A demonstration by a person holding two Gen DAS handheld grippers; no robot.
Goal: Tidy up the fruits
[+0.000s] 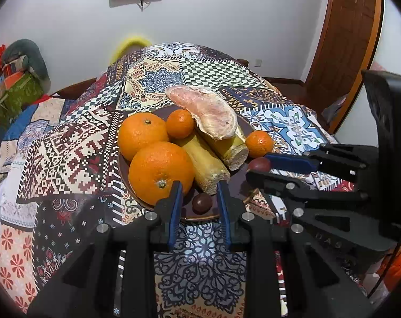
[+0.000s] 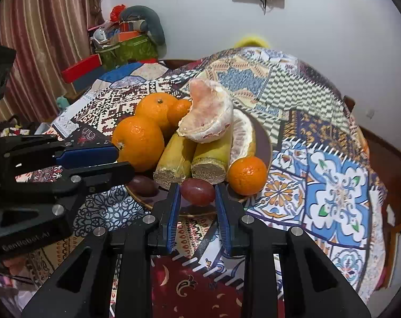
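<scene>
I am holding my right gripper (image 2: 197, 201) wide open just at the near rim of the round dark brown plate (image 2: 265, 137), and it is gripping nothing. A small reddish-purple oval grape (image 2: 197, 191) is lying right between my two blue finger pads (image 2: 174, 212), straight ahead at twelve o'clock, with gaps on both sides. Its long side is running across, from nine o'clock to three o'clock, so I think my pads would be closing on its two ends. My left gripper (image 1: 199, 201) is wide open too, holding nothing, and a second dark purple round grape (image 1: 202, 203) is sitting in front of it at twelve o'clock. Each hand is nearest to its own grape. Behind the grapes, the two big shiny oranges (image 2: 138, 143), the small orange tangerines (image 2: 247, 175), the two cut yellow sugarcane sticks (image 2: 209, 159) and the peeled pink pomelo chunk (image 2: 208, 114) are piled up on the plate. The plate is resting on the patchwork patterned tablecloth (image 2: 333, 180).
</scene>
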